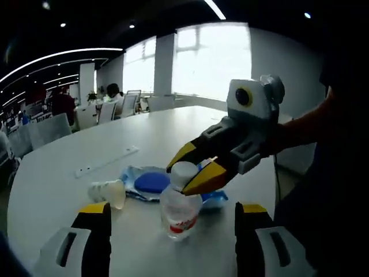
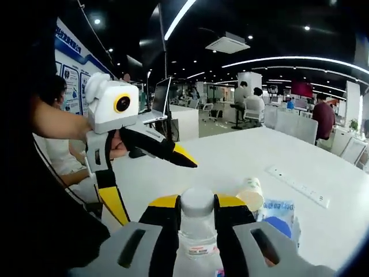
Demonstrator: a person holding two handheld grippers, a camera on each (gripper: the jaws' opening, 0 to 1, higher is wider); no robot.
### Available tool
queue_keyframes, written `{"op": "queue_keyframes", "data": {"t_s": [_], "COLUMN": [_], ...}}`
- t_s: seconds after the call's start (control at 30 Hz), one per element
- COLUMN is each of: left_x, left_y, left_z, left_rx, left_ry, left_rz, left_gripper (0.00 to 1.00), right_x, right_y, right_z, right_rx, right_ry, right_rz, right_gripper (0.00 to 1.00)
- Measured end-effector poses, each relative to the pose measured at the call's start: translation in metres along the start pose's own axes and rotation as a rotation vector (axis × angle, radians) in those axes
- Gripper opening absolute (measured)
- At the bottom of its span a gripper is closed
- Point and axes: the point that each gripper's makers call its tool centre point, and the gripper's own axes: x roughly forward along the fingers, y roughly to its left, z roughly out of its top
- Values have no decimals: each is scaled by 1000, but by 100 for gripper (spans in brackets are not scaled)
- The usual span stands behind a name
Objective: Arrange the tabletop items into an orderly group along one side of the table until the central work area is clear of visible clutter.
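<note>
R tongs (image 2: 197, 210) clamped on clear plastic bottle's (image 1: 180, 212) white cap, L tongs (image 1: 173, 222) apart w/ nothing between.

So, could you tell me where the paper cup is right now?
The paper cup lies on its side on the white table, just left of the blue packet and near the water bottle.

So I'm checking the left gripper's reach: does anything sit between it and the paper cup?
Nothing visible does. The paper cup lies on its side just beyond the open left gripper, bare table between.
</note>
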Motion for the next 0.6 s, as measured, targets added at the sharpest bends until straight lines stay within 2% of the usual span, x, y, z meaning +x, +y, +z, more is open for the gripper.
{"op": "queue_keyframes", "data": {"t_s": [0.17, 0.23, 0.3, 0.5, 0.6], "left_x": [1, 0, 0, 3, 5], "left_y": [1, 1, 2, 1, -1], "left_z": [2, 2, 2, 3, 7], "left_rx": [1, 0, 5, 25, 40], "left_ry": [-10, -9, -13, -2, -3], "left_rz": [-7, -10, -20, -51, -68], "left_gripper": [85, 86, 86, 85, 83], "right_x": [-2, -2, -5, -18, -24], "right_y": [-2, -4, -11, -24, -26], "right_z": [2, 2, 8, 16, 17], "right_rx": [7, 22, 88, 162, 171], "right_ry": [-3, -1, -37, -77, -85], "right_rz": [0, -10, -35, -76, -91], "right_gripper": [18, 23, 28, 40, 43]}}
